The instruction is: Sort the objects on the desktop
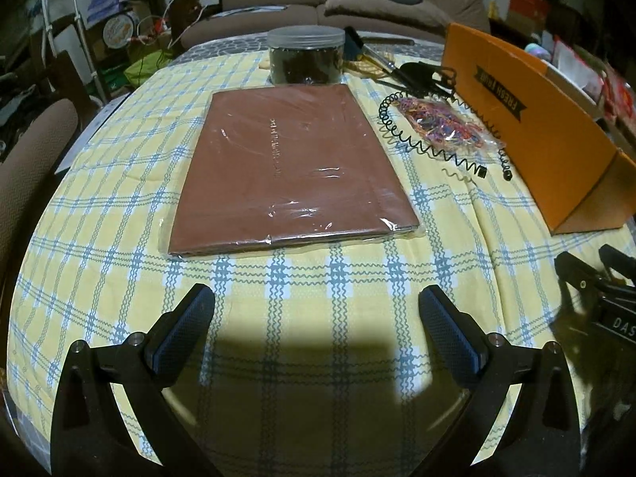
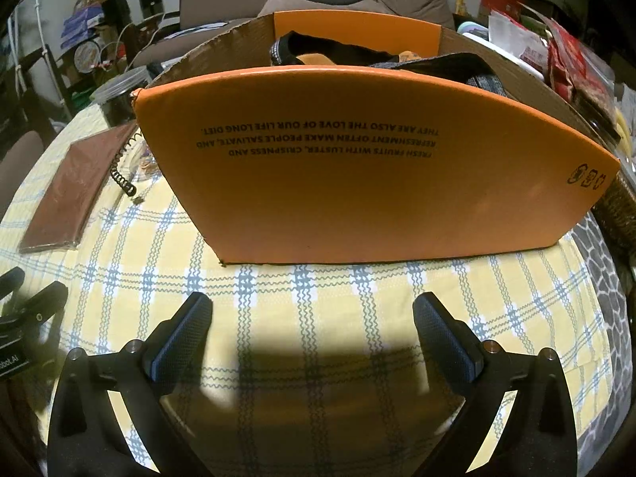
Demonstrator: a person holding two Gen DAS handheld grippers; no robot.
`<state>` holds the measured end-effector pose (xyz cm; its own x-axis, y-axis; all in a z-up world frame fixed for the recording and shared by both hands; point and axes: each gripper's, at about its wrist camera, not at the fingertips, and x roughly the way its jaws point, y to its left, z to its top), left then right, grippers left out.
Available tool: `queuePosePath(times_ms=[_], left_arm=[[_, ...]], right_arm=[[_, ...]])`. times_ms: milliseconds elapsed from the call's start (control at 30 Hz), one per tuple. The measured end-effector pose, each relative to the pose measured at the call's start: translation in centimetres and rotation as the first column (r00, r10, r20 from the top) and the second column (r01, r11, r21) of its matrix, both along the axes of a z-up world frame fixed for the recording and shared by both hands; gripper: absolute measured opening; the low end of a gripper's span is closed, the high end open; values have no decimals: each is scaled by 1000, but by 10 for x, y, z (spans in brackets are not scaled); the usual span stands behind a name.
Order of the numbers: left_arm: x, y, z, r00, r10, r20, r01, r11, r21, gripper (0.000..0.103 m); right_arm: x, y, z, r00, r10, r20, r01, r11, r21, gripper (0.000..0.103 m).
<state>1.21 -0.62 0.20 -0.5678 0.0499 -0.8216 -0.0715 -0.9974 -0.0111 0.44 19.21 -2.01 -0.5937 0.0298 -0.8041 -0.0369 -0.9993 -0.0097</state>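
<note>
A brown notebook in clear wrap (image 1: pixel 294 167) lies flat on the checked tablecloth, just ahead of my left gripper (image 1: pixel 317 302), which is open and empty. Beyond it stands a clear jar of dark contents (image 1: pixel 305 55). To its right lie a bag of coloured rubber bands (image 1: pixel 445 121), a black coiled cord (image 1: pixel 421 147) and dark tools (image 1: pixel 421 75). An orange cardboard box (image 2: pixel 373 183) with dark items inside stands in front of my right gripper (image 2: pixel 312 306), also open and empty. The notebook (image 2: pixel 75 194) shows at the left in the right wrist view.
The box (image 1: pixel 548 135) lines the right side of the left wrist view, with the other gripper (image 1: pixel 596 290) below it. Yellow checked cloth (image 1: pixel 298 278) covers the table. A sofa with cushions (image 1: pixel 397 4) and cluttered shelves stand behind. A chair (image 1: pixel 31 151) is at the left.
</note>
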Motion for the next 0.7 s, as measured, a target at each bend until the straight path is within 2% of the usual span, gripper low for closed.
queuePosePath(times_ms=[700], left_arm=[[0, 2, 0, 1000, 2, -4, -2, 1000, -9, 103]], right_arm=[[0, 0, 0, 1000, 0, 0, 0, 1000, 0, 103]])
